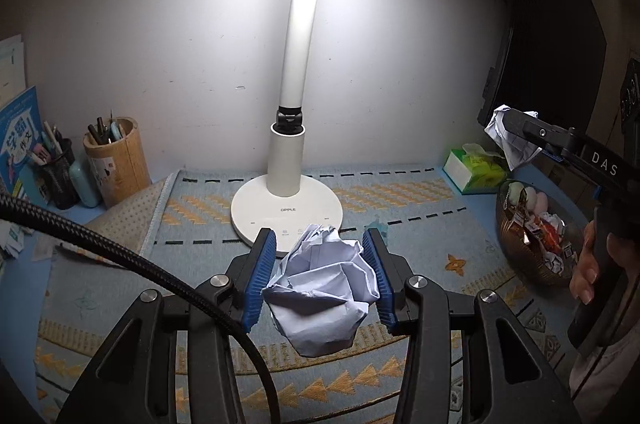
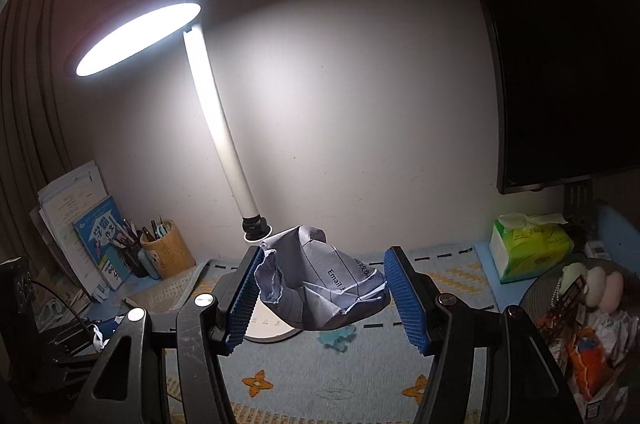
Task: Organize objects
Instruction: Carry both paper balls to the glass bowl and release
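1. The left tongs [image 1: 322, 264] clamp a crumpled paper ball [image 1: 324, 288] above the patterned mat [image 1: 420, 220], just in front of the white lamp base [image 1: 286, 210].
2. The right tongs [image 2: 320, 298] grip a second crumpled sheet [image 2: 320, 288], printed with text, held clear of the bench.
3. A bowl of trinkets [image 1: 532, 236] sits right, beside a tissue pack [image 1: 474, 170].

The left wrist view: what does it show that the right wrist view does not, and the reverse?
Only the left wrist view shows the person's hand and the left gripper holding its crumpled paper. Only the right wrist view shows the lit lamp head and the paper printed "Email" in the right gripper. Both show the tissue box and wooden pen holder.
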The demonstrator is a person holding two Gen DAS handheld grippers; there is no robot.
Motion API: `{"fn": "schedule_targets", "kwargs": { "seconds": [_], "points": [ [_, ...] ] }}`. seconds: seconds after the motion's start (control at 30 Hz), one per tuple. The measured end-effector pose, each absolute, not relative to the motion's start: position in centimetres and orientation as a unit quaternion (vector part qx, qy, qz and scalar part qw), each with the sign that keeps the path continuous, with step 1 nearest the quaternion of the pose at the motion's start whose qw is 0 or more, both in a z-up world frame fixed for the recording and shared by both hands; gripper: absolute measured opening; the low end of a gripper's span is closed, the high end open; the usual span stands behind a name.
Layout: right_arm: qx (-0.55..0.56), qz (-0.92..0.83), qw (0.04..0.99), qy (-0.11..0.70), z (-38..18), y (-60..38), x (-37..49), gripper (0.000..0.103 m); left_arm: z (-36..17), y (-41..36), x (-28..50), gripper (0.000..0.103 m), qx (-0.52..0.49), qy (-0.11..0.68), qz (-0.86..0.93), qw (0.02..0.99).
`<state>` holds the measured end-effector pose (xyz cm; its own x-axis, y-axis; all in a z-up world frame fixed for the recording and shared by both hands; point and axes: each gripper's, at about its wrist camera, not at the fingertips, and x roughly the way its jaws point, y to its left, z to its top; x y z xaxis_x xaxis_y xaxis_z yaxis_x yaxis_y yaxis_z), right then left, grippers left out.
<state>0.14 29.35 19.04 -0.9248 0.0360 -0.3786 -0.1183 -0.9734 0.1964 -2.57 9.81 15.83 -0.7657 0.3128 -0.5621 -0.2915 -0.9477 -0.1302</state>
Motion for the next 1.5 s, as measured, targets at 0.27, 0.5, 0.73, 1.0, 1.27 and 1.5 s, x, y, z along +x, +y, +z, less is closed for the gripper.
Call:
{"fn": "schedule_targets", "kwargs": {
  "seconds": [0.27,0.5,0.73,1.0,1.27,1.5],
  "points": [
    [-0.183,0.969,0.104,0.133,19.0,37.7,4.1,0.061,17.5,19.8,-1.7,0.042,-0.280,0.019,0.929,0.239],
    [-0.185,0.953,0.172,0.167,18.4,45.8,8.3,0.061,17.7,29.3,-1.6,0.042,-0.276,0.059,0.907,0.313],
    [-0.185,0.937,0.232,0.183,18.6,51.9,12.2,0.061,17.3,37.3,-0.7,0.042,-0.267,0.085,0.882,0.379],
    [-0.203,0.925,0.259,0.189,17.8,54.8,13.5,0.061,15.1,42.3,0.4,0.042,-0.278,0.102,0.859,0.417],
    [-0.229,0.914,0.254,0.217,15.9,56.4,11.9,0.085,12.9,43.1,-0.4,0.058,-0.273,0.074,0.849,0.445],
    [-0.231,0.914,0.252,0.219,16.1,55.1,11.3,0.103,13.4,41.2,0.1,0.103,-0.251,0.046,0.860,0.442]
  ]
}}
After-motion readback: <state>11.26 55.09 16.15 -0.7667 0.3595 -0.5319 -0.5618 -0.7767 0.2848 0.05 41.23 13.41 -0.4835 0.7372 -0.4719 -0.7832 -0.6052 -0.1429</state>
